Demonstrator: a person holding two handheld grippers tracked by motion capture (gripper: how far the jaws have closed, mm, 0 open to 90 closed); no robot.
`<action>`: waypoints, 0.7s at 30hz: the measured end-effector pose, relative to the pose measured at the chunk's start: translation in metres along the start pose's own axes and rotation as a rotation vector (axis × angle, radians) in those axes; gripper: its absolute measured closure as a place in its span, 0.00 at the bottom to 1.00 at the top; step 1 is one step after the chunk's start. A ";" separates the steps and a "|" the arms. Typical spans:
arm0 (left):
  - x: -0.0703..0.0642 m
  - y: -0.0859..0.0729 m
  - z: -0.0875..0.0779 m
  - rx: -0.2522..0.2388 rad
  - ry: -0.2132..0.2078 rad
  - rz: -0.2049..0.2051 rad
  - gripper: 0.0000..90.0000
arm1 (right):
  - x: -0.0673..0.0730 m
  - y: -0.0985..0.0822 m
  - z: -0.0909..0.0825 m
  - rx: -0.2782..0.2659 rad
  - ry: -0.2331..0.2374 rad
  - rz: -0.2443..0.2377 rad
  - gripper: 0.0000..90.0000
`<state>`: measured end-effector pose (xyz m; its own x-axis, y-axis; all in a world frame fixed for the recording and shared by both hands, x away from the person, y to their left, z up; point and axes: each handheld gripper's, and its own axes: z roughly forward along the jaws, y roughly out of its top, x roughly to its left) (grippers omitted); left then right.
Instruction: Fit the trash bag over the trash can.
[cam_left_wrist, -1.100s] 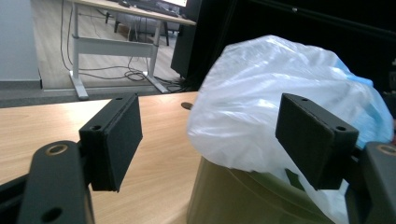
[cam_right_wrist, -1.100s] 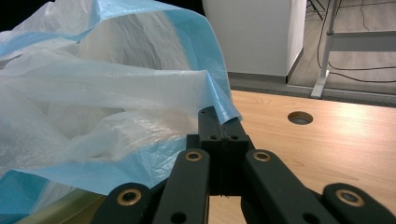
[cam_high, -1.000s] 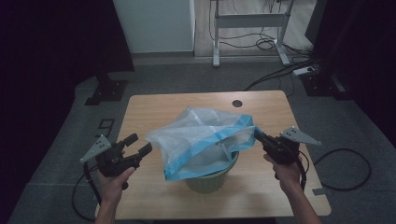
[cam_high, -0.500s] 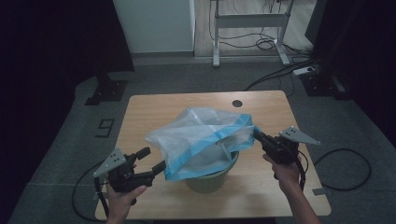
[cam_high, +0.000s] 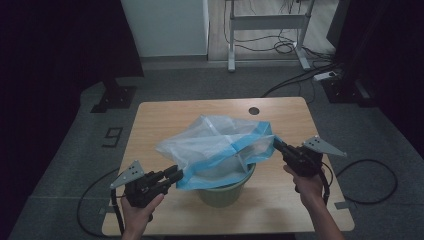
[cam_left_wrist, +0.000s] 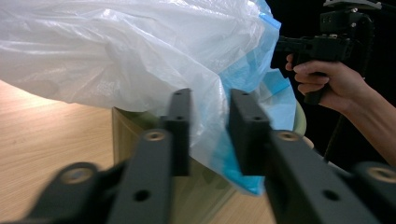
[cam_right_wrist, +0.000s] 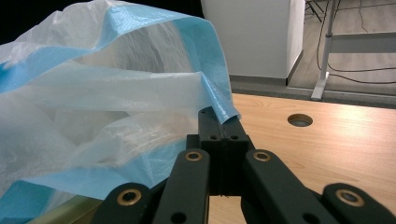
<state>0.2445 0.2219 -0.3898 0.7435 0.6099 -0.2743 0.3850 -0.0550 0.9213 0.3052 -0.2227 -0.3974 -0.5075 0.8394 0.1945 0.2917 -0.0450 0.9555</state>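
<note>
The right gripper (cam_right_wrist: 223, 135) is clamped on the bag (cam_high: 220, 142) edge over the bin (cam_high: 225, 190). The left gripper (cam_left_wrist: 210, 133) jaws have just been closing, bag hem between them, pads not yet pressing. Pinch firmly before spreading the hem over the rim.

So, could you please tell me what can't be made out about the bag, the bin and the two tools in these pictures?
- Inside of the green bin: hidden in the high view by the plastic bag draped over it.
- Left tool: in the left gripper view its jaws have just been closing around the bag's edge, but blur hides whether they pinch it.
- Right tool: its pads are shut on the bag's blue edge, so the pinched part is hidden.
</note>
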 end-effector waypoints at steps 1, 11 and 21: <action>0.001 0.000 0.001 -0.004 0.001 -0.001 0.86 | 0.000 0.000 0.000 -0.002 0.000 0.000 0.99; 0.004 0.003 -0.008 -0.118 0.013 -0.010 1.00 | 0.000 0.002 -0.003 -0.009 -0.005 0.000 0.99; 0.015 0.011 -0.043 -0.190 -0.082 -0.084 1.00 | -0.003 0.002 -0.030 0.010 -0.005 0.007 0.99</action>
<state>0.2361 0.2645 -0.3722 0.7582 0.5391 -0.3667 0.3430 0.1484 0.9275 0.2831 -0.2410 -0.3897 -0.5017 0.8416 0.2002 0.3035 -0.0455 0.9518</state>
